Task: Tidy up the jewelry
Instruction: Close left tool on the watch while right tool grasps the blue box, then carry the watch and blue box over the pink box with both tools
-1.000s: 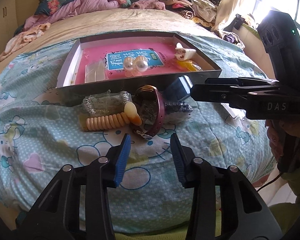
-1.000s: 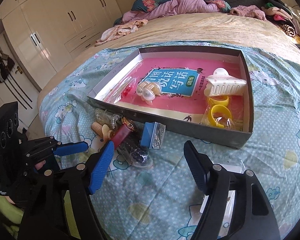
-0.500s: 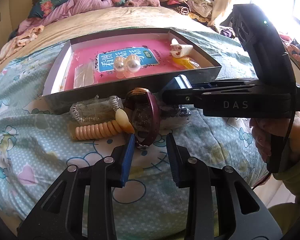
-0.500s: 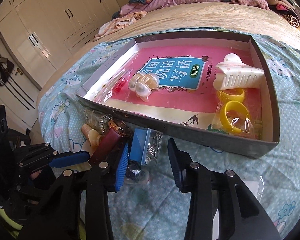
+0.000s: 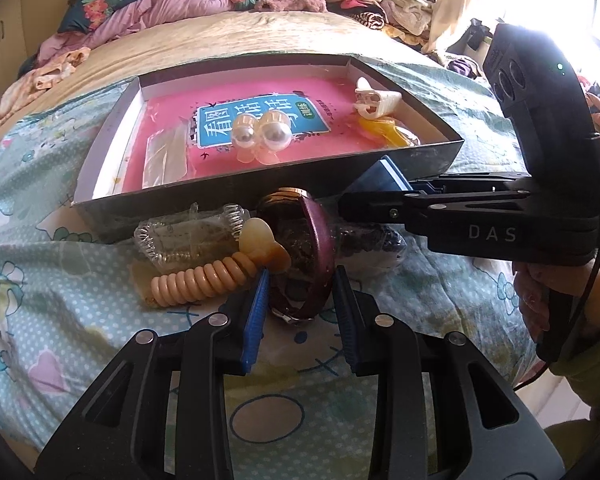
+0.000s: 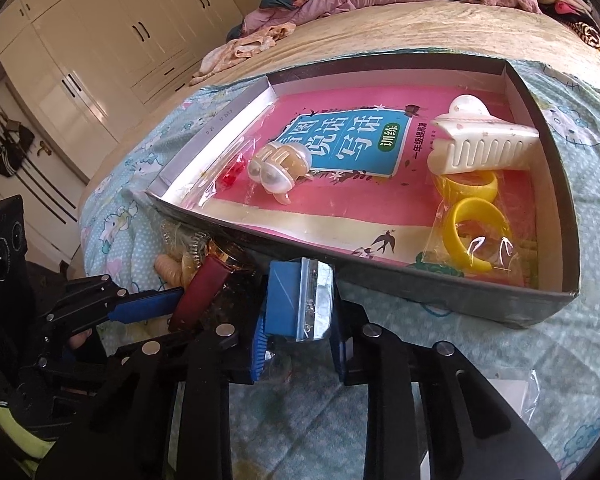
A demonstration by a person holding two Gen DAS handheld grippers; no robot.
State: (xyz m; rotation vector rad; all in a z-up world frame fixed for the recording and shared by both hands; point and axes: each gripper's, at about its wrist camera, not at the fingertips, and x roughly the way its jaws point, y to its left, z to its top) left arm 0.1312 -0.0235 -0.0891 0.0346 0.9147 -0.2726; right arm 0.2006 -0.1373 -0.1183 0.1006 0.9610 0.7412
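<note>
In the left wrist view, the left gripper (image 5: pixel 300 296) sits at the bottom centre of the frame, its blue fingers (image 5: pixel 256 312) on either side of the lower rim of the dark red oval bangle (image 5: pixel 320 252), which stands on edge on the light blue patterned bedsheet (image 5: pixel 80 320). The fingers have been narrowing slightly; the right one looks to touch the rim, but I cannot tell if the left one presses. Left of the bangle lie a beige spiral hair tie (image 5: pixel 204 280) and a clear plastic packet (image 5: pixel 188 236). Behind them, across the upper middle, is the grey cardboard tray with a pink bottom (image 5: pixel 260 196), already holding a pair of pearl hair clips (image 5: pixel 260 132).

In the right wrist view, the right gripper (image 6: pixel 298 328) at the bottom centre has just closed and now pinches the small blue box with a clear lid (image 6: pixel 300 300), just before the near wall of the tray. A white claw hair clip (image 6: pixel 484 144) and yellow plastic rings in a bag (image 6: pixel 472 232) lie at the right end of the tray.

To do this step well, I judge the box should rise straight up until it clears the tray wall, stay level so the lid remains closed, and go down on a free pink area in the middle.
</note>
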